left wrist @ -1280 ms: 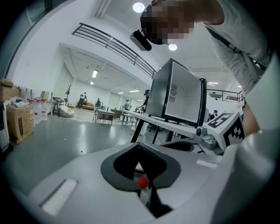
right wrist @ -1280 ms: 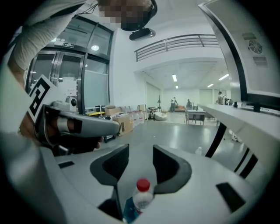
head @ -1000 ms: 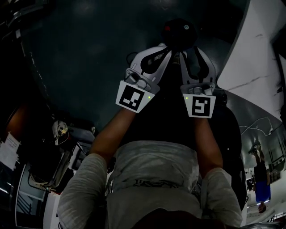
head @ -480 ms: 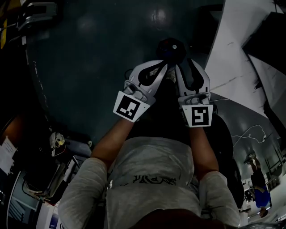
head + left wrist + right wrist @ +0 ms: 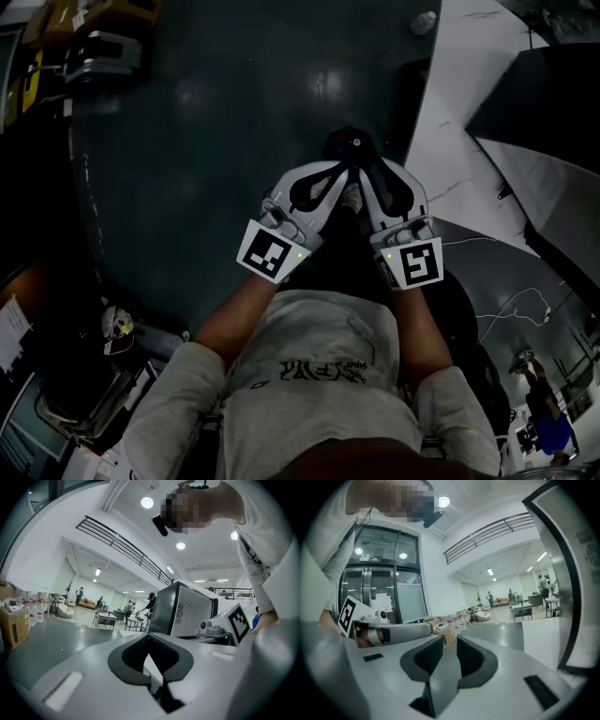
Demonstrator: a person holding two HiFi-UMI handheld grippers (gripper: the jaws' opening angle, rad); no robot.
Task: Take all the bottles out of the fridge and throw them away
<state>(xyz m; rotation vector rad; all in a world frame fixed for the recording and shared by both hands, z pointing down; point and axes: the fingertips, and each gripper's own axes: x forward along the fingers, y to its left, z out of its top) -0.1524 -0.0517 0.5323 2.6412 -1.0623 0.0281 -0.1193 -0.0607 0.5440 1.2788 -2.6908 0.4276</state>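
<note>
step: go for a bottle | left gripper (image 5: 149, 638): jaws together, empty | right gripper (image 5: 446, 638): narrow gap, just been closing, empty | tip: open wide first

The glossy dark floor (image 5: 206, 141) carries a loose white cable (image 5: 514, 302) at the person's right. A cardboard box (image 5: 13, 626) stands on it by the wall.

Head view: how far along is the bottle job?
Done: nothing I can see. In hand: nothing; the left claw is shut and empty, the right claw has just been closing with nothing between. Left: reaching the fridge, removing bottles, binning them.
</note>
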